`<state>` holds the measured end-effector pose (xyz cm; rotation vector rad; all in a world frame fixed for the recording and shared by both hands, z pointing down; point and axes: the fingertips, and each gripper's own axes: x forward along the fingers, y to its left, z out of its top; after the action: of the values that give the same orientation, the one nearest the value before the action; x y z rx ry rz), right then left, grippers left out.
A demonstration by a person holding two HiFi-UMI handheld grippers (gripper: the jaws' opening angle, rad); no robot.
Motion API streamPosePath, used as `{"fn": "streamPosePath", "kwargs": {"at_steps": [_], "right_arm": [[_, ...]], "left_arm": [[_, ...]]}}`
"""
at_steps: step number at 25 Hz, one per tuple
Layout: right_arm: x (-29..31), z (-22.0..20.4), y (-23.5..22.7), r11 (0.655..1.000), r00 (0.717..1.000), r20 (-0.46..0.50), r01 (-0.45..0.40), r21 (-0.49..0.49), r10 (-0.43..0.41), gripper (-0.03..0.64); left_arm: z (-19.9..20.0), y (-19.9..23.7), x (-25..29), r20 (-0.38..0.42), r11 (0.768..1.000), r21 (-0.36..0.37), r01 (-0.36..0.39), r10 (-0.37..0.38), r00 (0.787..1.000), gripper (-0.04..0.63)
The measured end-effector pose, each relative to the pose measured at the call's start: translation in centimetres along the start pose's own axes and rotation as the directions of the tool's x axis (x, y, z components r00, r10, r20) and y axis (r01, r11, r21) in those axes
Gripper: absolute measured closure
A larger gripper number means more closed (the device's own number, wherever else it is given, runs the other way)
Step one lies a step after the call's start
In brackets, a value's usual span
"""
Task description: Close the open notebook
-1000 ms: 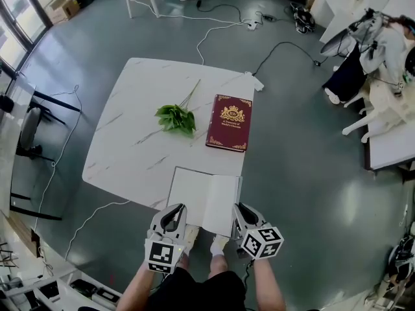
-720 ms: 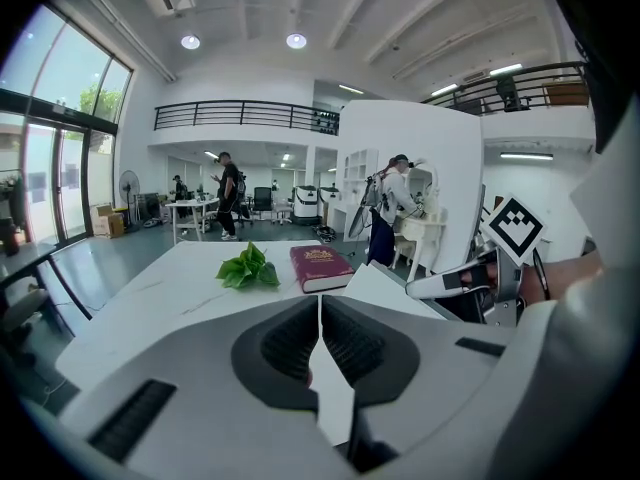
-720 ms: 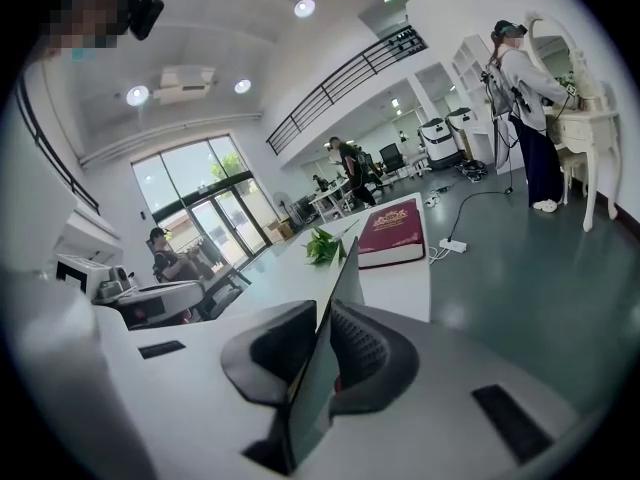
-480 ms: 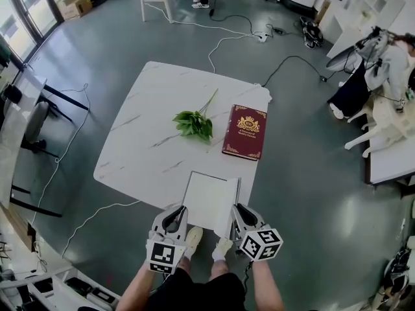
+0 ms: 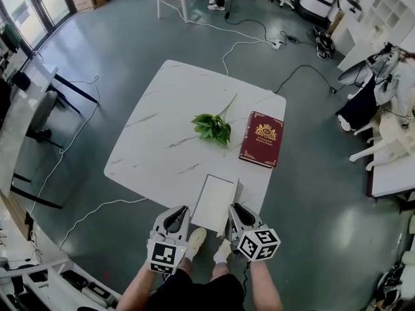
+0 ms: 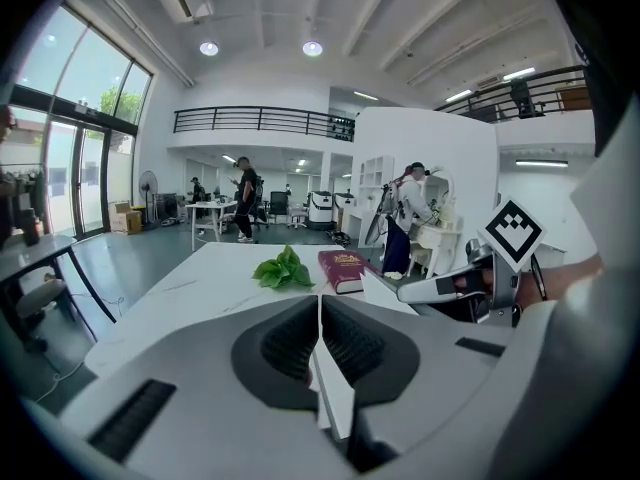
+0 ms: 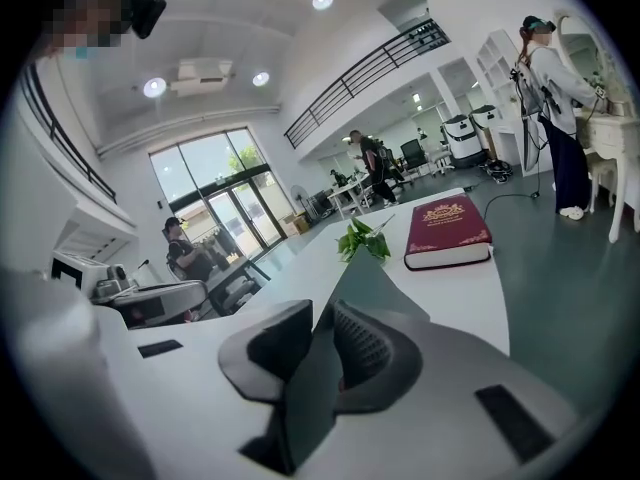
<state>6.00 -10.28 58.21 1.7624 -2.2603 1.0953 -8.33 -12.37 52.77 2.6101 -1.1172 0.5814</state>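
White marble makes up the table (image 5: 162, 141), and the notebook (image 5: 214, 203) lies at its near edge, just in front of the person. A red book (image 5: 262, 139) and some leaves (image 5: 213, 127) lie further back, apart from it.

The closing looks about half done. The notebook's right leaf (image 5: 235, 198) stands roughly upright along its right side instead of lying flat, while the left half rests on the table.

The left gripper (image 6: 319, 303) is clamped on the thin white near-left edge of the notebook, jaws together on it. The right gripper (image 7: 322, 313) has the raised leaf between its jaws, and they are opening; a gap shows beside one pad, so the hold seems to be loosening.

What remains, as I judge it, is for the leaf to swing over onto the left half and lie flat, and for the left gripper to let go.
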Motion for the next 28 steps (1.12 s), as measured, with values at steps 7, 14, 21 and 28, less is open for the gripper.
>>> {"fn": "streamPosePath", "kwargs": {"at_steps": [7,14,21,28], "right_arm": [[3.9,-1.2,2.3,0.996,0.998,-0.059,0.023,-0.092,-0.028,0.531],[8.0,-3.3,3.2,0.988,0.989,-0.130,0.051,-0.145,-0.070,0.528],[11.5,-5.6,3.5,0.963,0.972,-0.191,0.086,-0.256,-0.137,0.522],[14.2,-8.0,3.1,0.942,0.953,-0.242,0.099,-0.321,-0.183,0.509]], "left_arm": [[-1.4,3.7,-0.7,0.014,0.998,-0.042,-0.043,0.044,0.999,0.566],[-3.9,6.9,-1.2,-0.032,0.993,-0.092,-0.076,0.073,0.997,0.566],[-6.7,8.8,-0.9,-0.057,0.985,-0.147,-0.094,0.086,0.995,0.566],[-9.2,9.9,-0.8,-0.079,0.980,-0.173,-0.100,0.087,0.993,0.566]]}}
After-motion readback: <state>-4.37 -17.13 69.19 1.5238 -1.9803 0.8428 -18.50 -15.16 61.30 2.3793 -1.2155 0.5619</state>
